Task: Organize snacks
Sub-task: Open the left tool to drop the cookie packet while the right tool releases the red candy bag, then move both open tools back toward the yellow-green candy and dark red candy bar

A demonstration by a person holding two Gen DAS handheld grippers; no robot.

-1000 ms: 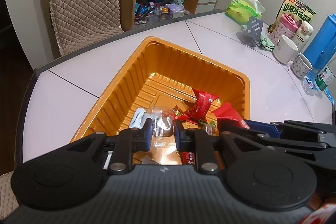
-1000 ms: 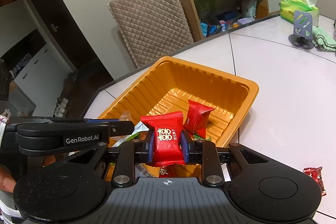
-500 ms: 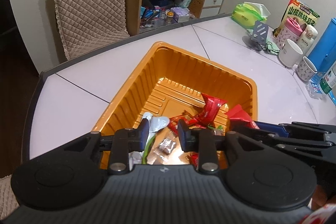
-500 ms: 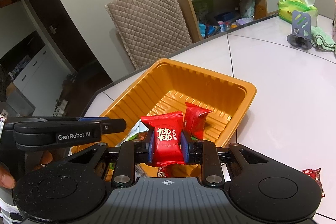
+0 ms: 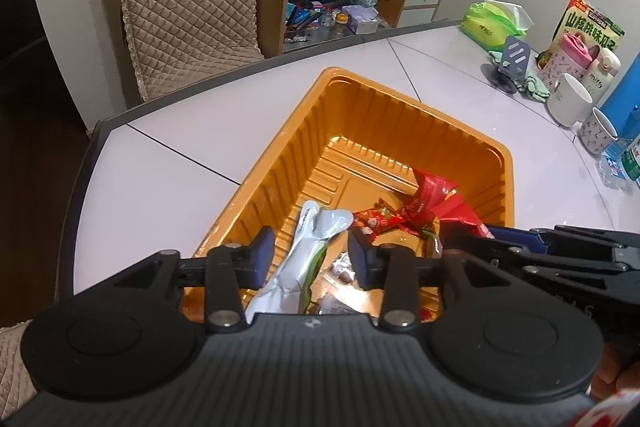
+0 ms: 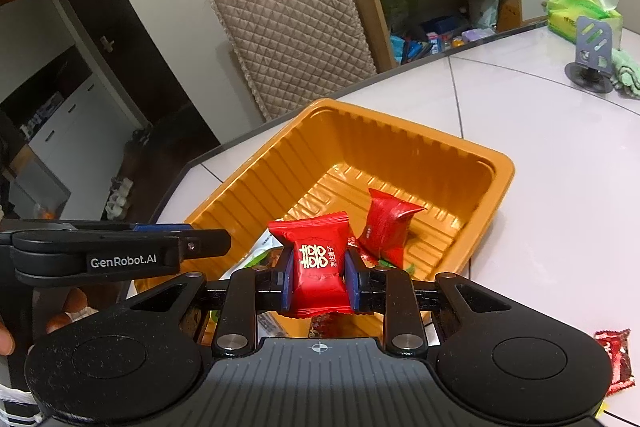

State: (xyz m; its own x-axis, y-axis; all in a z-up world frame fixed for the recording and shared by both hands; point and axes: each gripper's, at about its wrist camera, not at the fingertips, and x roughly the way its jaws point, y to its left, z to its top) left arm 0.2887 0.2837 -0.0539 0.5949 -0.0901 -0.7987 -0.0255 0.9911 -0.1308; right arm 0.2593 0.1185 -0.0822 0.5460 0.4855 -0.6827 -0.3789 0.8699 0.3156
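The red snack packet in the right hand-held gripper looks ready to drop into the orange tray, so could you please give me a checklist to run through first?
1. Red snack packet clamped in the right hand-held gripper: ok.
2. Packet above the orange tray: ok.
3. Free floor space in the tray: ok, the far half is bare.
4. Left hand-held gripper released: ok, its jaws have just been opening and the white packet lies loose below.
5. All snacks gathered: not ok, a red packet remains on the table.

The tray [image 6: 460, 155] sits on the table [image 6: 540, 131], with the chair [image 6: 292, 39] beyond it at eleven o'clock. Wrapped snacks [image 6: 386, 227] lie in its near end. One packet [image 6: 614, 361] lies on the table at four o'clock.
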